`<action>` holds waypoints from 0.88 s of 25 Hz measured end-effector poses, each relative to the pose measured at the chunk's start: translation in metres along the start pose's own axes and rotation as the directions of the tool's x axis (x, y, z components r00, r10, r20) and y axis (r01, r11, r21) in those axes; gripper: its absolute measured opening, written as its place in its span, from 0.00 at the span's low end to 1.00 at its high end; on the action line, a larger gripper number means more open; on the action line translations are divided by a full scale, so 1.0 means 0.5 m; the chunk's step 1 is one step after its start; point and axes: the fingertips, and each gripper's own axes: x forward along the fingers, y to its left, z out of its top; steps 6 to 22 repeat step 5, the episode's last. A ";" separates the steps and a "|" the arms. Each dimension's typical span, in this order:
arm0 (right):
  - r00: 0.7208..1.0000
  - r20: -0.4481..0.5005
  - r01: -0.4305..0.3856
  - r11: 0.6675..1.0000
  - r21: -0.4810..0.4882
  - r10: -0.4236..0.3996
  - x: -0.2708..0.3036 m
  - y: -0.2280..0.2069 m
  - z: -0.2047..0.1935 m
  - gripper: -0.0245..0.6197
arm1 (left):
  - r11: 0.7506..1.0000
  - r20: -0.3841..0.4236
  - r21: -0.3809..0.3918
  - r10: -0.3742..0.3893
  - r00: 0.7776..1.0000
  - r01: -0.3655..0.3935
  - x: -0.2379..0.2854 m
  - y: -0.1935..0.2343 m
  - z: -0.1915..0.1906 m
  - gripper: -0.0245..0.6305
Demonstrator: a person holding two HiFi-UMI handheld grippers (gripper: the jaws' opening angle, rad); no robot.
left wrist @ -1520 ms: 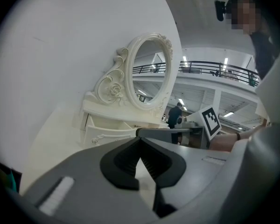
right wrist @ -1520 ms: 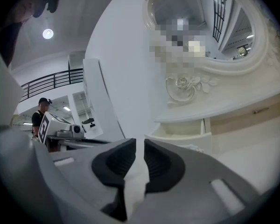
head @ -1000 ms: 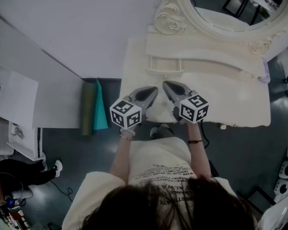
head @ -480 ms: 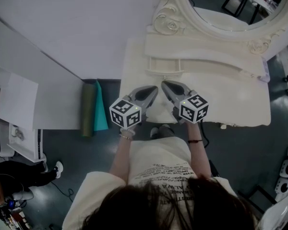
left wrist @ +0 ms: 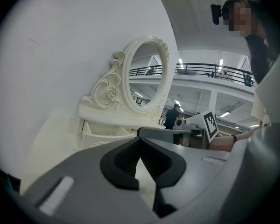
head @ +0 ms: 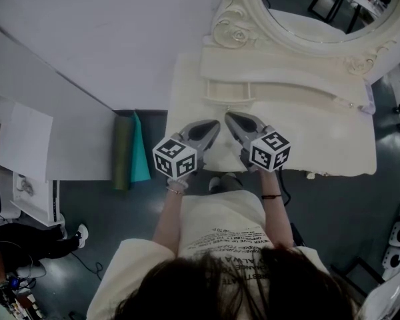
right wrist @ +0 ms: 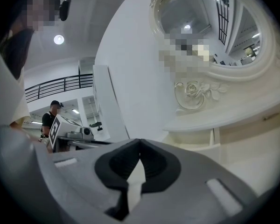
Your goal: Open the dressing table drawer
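Head view: cream dressing table stands against a white wall, its oval carved mirror at the back, on a dark floor. A green and a teal roll lie on the floor just beside the table's left edge. The drawer sits under the raised shelf at the table's back left; its front appears to stand a little forward of the shelf, though we cannot be sure. The left gripper and right gripper lie close together over the front left of the top, both pointing toward the drawer, with tips near it but apart from it. The forearms run straight out from the body. The bare top extends wide to the right of the grippers, and the table's front edge lies just below the marker cubes. Left gripper view: the left gripper has its jaws pressed together at the tips with nothing between them. The drawer lies ahead and left, below the mirror, and the right gripper's cube is at the right. Right gripper view: the right gripper has its jaws pressed together and empty. The shelf and drawer recess lie ahead and right, beneath the mirror, and the wall is on the left.
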 end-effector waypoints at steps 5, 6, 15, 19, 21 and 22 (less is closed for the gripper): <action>1.000 -0.002 0.000 1.000 0.007 0.000 -0.001 -0.004 -0.003 0.04 | 1.000 -0.004 -0.007 -0.001 1.000 0.001 0.003 0.001 -0.003 0.04; 1.000 -0.002 0.000 1.000 0.007 0.000 -0.001 -0.004 -0.003 0.04 | 1.000 -0.004 -0.007 -0.001 1.000 0.001 0.003 0.001 -0.003 0.04; 1.000 -0.002 0.000 1.000 0.007 0.000 -0.001 -0.004 -0.003 0.04 | 1.000 -0.004 -0.007 -0.001 1.000 0.001 0.003 0.001 -0.003 0.04; 1.000 -0.002 0.000 1.000 0.007 0.000 -0.001 -0.004 -0.003 0.04 | 1.000 -0.004 -0.007 -0.001 1.000 0.001 0.003 0.001 -0.003 0.04; 1.000 -0.002 0.000 1.000 0.007 0.000 -0.001 -0.004 -0.003 0.04 | 1.000 -0.004 -0.007 -0.001 1.000 0.001 0.003 0.001 -0.003 0.04; 1.000 -0.002 0.000 1.000 0.007 0.000 -0.001 -0.004 -0.003 0.04 | 1.000 -0.004 -0.007 -0.001 1.000 0.001 0.003 0.001 -0.003 0.04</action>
